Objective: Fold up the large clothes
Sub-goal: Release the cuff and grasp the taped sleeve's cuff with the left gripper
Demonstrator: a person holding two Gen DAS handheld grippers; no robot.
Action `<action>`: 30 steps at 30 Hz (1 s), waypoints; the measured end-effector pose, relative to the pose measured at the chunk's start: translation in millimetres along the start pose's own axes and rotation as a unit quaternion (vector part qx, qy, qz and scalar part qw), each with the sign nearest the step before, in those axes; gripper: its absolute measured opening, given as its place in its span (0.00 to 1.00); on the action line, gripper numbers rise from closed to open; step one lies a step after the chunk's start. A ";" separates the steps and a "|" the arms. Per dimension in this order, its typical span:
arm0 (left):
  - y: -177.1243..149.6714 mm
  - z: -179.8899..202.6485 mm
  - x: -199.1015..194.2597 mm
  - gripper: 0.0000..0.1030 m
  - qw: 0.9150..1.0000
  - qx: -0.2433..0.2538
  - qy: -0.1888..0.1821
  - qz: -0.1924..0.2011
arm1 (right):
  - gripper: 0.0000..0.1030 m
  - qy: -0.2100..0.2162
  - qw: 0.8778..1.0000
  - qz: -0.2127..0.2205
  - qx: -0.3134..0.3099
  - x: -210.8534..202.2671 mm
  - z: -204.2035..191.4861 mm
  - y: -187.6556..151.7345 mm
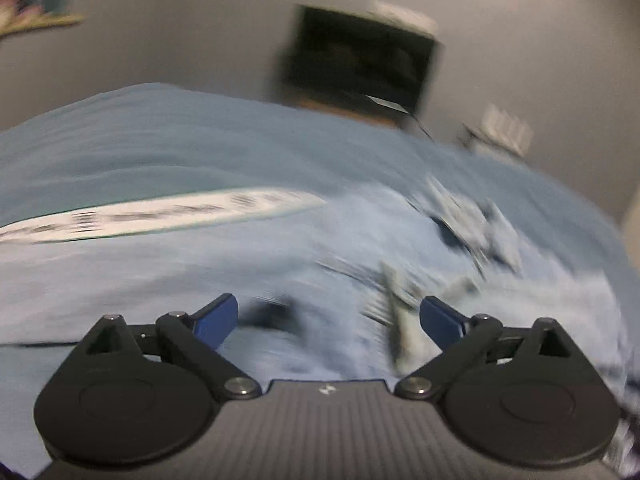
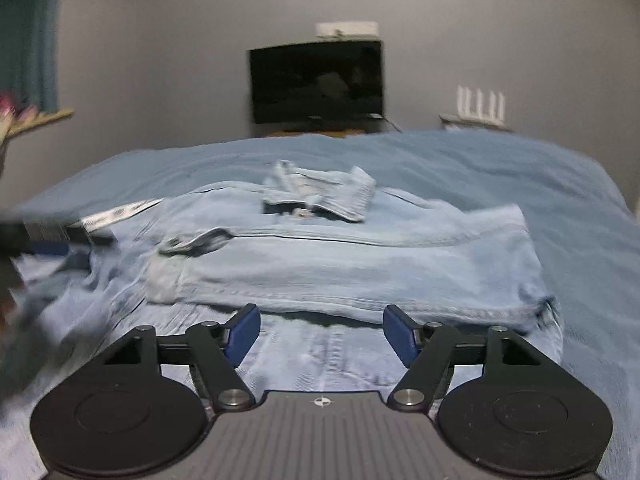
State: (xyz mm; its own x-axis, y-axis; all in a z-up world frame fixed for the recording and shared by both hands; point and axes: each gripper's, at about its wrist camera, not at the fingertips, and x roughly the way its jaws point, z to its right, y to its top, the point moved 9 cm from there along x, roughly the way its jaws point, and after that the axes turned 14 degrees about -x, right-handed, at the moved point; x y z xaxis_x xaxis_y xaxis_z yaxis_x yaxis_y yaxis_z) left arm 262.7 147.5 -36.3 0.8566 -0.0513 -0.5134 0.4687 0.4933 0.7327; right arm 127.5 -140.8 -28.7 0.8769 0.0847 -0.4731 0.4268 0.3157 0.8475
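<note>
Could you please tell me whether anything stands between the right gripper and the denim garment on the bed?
Nothing visible does. The right gripper hangs with open jaws directly over the light denim jacket, spread on the blue bedspread, and the folded sleeve's hem lies just ahead of it.

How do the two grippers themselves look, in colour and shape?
The left gripper and the right gripper look alike: black link arms with silver pivot screws, round black discs at both sides, a grey ribbed body with a small round mark, and blue fingertips.
</note>
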 end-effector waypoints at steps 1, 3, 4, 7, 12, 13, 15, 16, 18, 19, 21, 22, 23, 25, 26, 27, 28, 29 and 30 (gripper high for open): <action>8.1 -16.4 -6.0 0.96 1.000 -0.018 0.012 0.008 | 0.70 0.002 1.000 0.002 -0.012 1.4 -6.8 -1.5; 20.7 -58.4 -16.2 0.96 0.997 -0.050 0.053 0.018 | 0.70 0.007 0.999 0.002 -0.036 4.3 -20.3 -3.6; 24.4 -79.7 -21.0 0.96 0.995 -0.063 0.077 0.022 | 0.70 0.011 0.999 0.004 -0.046 4.1 -26.7 -4.6; 31.6 -139.7 -36.2 0.96 0.985 -0.098 0.135 0.044 | 0.70 0.021 0.996 0.017 -0.085 3.1 -46.7 -5.2; 31.9 -232.9 -51.9 0.94 0.948 -0.234 0.195 0.092 | 0.70 0.035 0.991 0.026 -0.129 1.0 -67.3 -8.9; 27.4 -245.9 -51.1 0.93 0.940 -0.258 0.203 0.093 | 0.70 0.037 0.991 0.023 -0.130 2.5 -69.3 -10.3; 18.0 -263.9 -48.2 0.82 0.929 -0.290 0.210 0.097 | 0.70 0.042 0.991 0.018 -0.128 5.0 -70.5 -12.8; 16.2 -268.0 -49.0 0.82 0.926 -0.297 0.205 0.107 | 0.70 0.046 0.991 0.014 -0.127 7.2 -71.2 -14.3; 15.2 -272.6 -55.5 0.80 0.918 -0.318 0.195 0.132 | 0.70 0.049 0.991 0.006 -0.124 11.7 -72.1 -17.3; 13.5 -276.2 -60.3 0.79 0.911 -0.341 0.183 0.143 | 0.70 0.051 0.991 0.003 -0.124 13.9 -72.9 -18.9; 9.4 -286.0 -72.4 0.67 0.893 -0.385 0.161 0.168 | 0.70 0.056 0.990 -0.003 -0.126 17.0 -75.0 -21.6; 5.8 -290.4 -77.6 0.64 0.883 -0.406 0.156 0.173 | 0.70 0.058 0.990 -0.005 -0.129 18.3 -76.9 -22.7; 3.9 -296.0 -81.4 0.60 0.875 -0.427 0.147 0.174 | 0.70 0.060 0.989 -0.006 -0.132 19.2 -78.8 -23.8; -1.5 -300.8 -87.6 0.59 0.858 -0.465 0.134 0.172 | 0.70 0.062 0.988 -0.006 -0.140 20.0 -82.4 -25.3; -2.4 -300.3 -89.9 0.59 0.853 -0.475 0.129 0.172 | 0.70 0.063 0.988 -0.005 -0.143 19.8 -83.3 -25.9; -2.9 -297.7 -90.5 0.59 0.854 -0.473 0.130 0.172 | 0.70 0.064 0.987 -0.004 -0.146 19.8 -84.4 -26.3; -3.0 -298.8 -89.7 0.59 0.856 -0.469 0.134 0.170 | 0.70 0.065 0.987 -0.004 -0.148 20.0 -85.4 -26.8; -3.1 -301.2 -88.9 0.59 0.856 -0.468 0.136 0.173 | 0.70 0.065 0.987 -0.005 -0.149 20.3 -85.7 -27.2; -1.2 -303.5 -84.6 0.59 0.854 -0.470 0.134 0.178 | 0.70 0.066 0.987 -0.004 -0.149 20.0 -85.4 -27.7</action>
State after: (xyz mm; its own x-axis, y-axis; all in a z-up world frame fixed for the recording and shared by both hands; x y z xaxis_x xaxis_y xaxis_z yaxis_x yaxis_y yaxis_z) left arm 124.2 414.8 -129.4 0.7696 0.3856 -0.5089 -0.2994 0.9219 0.2457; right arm 114.3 -67.1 -82.2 0.8285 0.1970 -0.5241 0.3333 0.5788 0.7443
